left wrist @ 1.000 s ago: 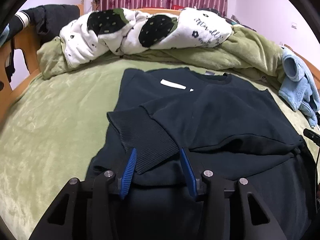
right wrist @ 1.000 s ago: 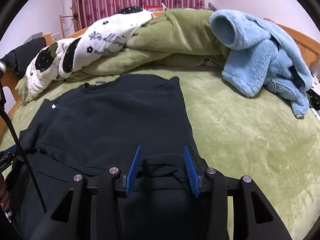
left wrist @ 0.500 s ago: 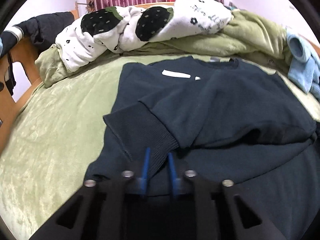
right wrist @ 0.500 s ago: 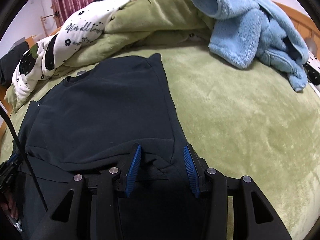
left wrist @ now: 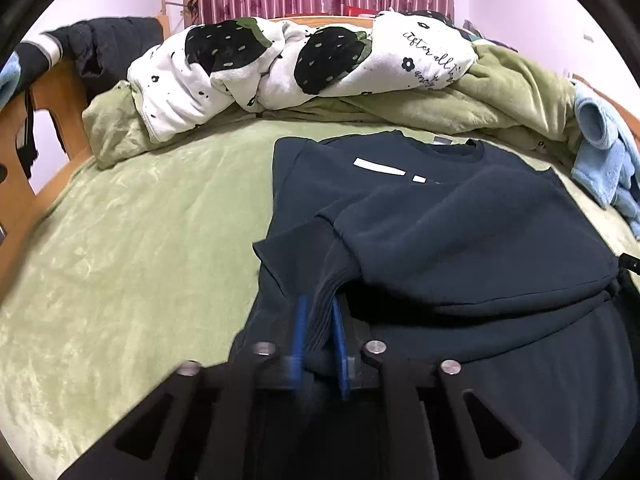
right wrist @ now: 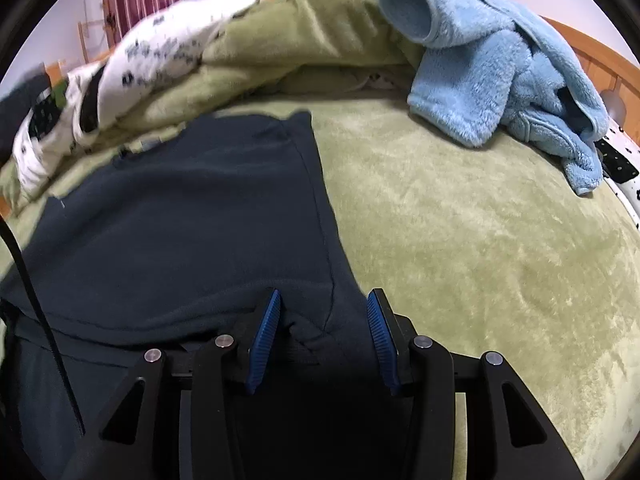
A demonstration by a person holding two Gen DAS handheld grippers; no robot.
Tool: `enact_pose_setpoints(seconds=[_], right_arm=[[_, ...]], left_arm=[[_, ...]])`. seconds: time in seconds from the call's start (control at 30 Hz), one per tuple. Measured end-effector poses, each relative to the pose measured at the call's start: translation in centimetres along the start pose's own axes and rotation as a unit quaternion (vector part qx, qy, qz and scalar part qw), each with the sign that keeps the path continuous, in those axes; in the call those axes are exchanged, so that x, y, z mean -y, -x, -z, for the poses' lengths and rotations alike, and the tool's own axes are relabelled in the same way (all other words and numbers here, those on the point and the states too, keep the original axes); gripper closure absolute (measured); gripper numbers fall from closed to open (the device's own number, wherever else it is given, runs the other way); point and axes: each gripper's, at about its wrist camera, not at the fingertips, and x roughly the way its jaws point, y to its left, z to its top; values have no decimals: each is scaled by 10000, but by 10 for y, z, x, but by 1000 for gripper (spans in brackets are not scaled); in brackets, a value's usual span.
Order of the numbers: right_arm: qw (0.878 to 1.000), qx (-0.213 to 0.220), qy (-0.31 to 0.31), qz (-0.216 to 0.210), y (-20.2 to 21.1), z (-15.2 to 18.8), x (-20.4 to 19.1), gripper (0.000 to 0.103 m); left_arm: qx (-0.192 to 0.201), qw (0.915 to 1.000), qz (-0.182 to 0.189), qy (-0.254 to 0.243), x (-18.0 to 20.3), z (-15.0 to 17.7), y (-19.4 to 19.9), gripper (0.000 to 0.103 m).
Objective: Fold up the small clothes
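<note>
A dark navy sweatshirt (left wrist: 460, 232) lies spread on the green plush blanket (left wrist: 132, 248) covering the bed, its neckline toward the heaped bedding and one sleeve folded across its front, the ribbed cuff (left wrist: 320, 300) bunched between the blue pads of the left gripper (left wrist: 319, 330), whose jaws are opening while they pinch that cuff. At the sweatshirt's other edge the right gripper (right wrist: 323, 326) stands released, jaws apart astride a fold of hem. Beyond the sweatshirt's neckline lie a white strawberry-print blanket (left wrist: 280, 64) and, toward its right, a light-blue fleece garment (right wrist: 500, 64).
</note>
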Motion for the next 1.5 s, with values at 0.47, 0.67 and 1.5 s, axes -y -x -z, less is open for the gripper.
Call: enact_pose_setpoints(seconds=[0.47, 0.67, 1.5], right_arm=[[9988, -109, 328, 336, -26, 6, -18, 59], [9985, -138, 358, 396, -28, 7, -16, 54], [9982, -409, 99, 431, -39, 6, 0, 41]], left_arm=[[330, 9966, 409, 641, -16, -21, -9, 50], [-262, 9993, 130, 228, -2, -3, -41, 50], [-119, 9997, -191, -48, 19, -8, -52, 34]])
